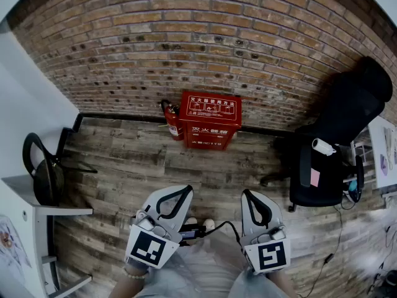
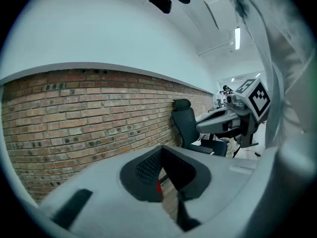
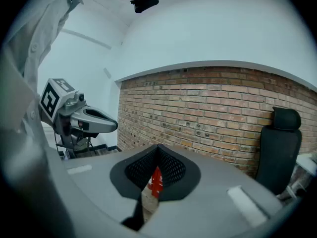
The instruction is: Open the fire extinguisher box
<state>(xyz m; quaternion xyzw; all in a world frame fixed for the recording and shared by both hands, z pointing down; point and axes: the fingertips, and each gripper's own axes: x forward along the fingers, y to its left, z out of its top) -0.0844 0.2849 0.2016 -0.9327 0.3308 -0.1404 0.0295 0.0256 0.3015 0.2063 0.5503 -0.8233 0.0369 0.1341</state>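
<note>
Head view, looking steeply down. Nearest, at the bottom edge, are the person's legs in pale clothing. Just above them the person holds two white grippers side by side, each carrying a cube with black square markers. The left gripper (image 1: 185, 191) has its jaws clenched together with nothing between them. The right gripper (image 1: 247, 195) is clenched the same way, also holding nothing. A thin black cable (image 1: 217, 226) runs between the two.

Beyond the grippers lies a bare stretch of wood-plank floor (image 1: 136, 160). At the left stands a white shelf unit (image 1: 28, 194) with a black looped object on top. At the right is a black office chair (image 1: 338, 135).

Farther off, well apart from both grippers, the red fire extinguisher box (image 1: 209, 120) sits on the floor against the brick wall (image 1: 186, 36), its lid closed. A red fire extinguisher (image 1: 173, 120) stands upright just beside the box, on its left.
</note>
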